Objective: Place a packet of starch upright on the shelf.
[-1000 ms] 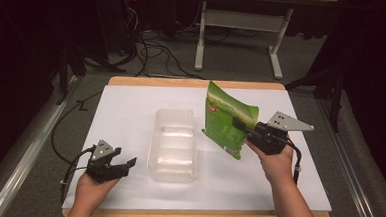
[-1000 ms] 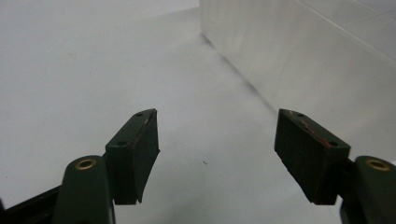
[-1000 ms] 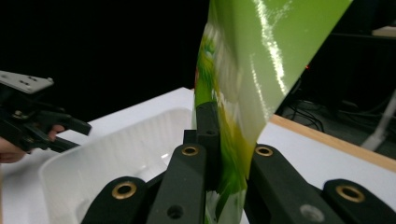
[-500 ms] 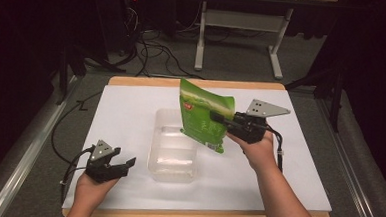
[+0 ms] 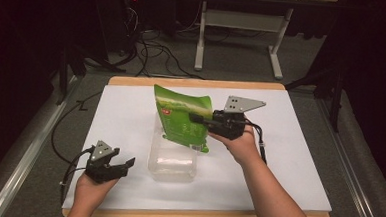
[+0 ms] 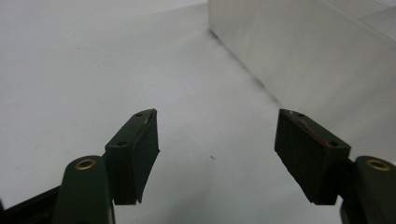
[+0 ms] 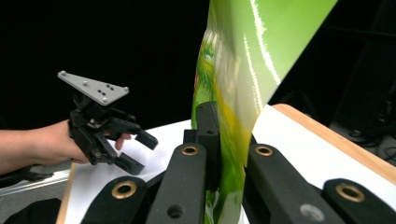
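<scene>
A green pouch [image 5: 183, 119] hangs upright over the far end of a clear plastic tub [image 5: 173, 160] in the middle of the white table cover. My right gripper [image 5: 196, 119] is shut on the pouch's right edge, and the right gripper view shows the green pouch [image 7: 243, 79] pinched between its black jaws. My left gripper [image 5: 123, 164] rests low at the near left of the table, jaws open and empty. In its own view the left gripper [image 6: 215, 158] faces bare white surface, with the tub wall [image 6: 299, 51] to its right. The left gripper [image 7: 133, 147] also appears far off in the right gripper view.
The white cover lies on a wooden table [image 5: 197, 82] whose edge shows at the far side. A cable [image 5: 67, 132] trails off the left edge from my left gripper. Beyond the table are a dark floor, cables and a white stand [image 5: 240, 36].
My right gripper has carried the green pouch leftwards, from right of the tub to above its far end. The left gripper has stayed put.
</scene>
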The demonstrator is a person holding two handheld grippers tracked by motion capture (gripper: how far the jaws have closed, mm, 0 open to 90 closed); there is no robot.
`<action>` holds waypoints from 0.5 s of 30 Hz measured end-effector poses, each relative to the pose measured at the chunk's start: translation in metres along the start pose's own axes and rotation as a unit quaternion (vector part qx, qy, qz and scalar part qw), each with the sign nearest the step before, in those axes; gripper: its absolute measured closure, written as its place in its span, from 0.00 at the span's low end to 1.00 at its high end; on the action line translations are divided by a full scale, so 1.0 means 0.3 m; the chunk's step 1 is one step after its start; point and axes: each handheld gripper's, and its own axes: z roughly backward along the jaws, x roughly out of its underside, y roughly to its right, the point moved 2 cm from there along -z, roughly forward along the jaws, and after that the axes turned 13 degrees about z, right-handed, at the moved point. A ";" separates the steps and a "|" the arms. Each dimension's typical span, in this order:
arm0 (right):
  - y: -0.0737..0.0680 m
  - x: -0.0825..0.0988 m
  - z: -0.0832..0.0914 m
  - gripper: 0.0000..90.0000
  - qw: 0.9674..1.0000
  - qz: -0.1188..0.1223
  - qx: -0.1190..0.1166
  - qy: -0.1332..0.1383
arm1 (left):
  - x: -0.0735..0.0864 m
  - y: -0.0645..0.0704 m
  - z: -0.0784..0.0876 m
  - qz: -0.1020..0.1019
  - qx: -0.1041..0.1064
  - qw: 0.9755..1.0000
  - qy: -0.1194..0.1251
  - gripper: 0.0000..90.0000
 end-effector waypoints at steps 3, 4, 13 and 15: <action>-0.001 0.000 -0.033 0.99 1.000 0.005 -0.018 0.004 | 0.002 -0.001 0.002 0.003 -0.002 1.000 0.003 0.34; -0.002 0.001 -0.041 0.99 1.000 0.005 -0.022 0.004 | 0.002 -0.001 0.002 0.004 -0.003 1.000 0.003 0.34; 0.011 0.007 -0.100 0.99 0.999 0.008 -0.049 -0.007 | 0.005 -0.003 0.005 0.003 -0.008 1.000 0.000 0.34; 0.015 0.015 -0.112 0.99 0.998 0.009 -0.054 -0.015 | 0.006 -0.003 0.005 0.003 -0.008 1.000 -0.001 0.34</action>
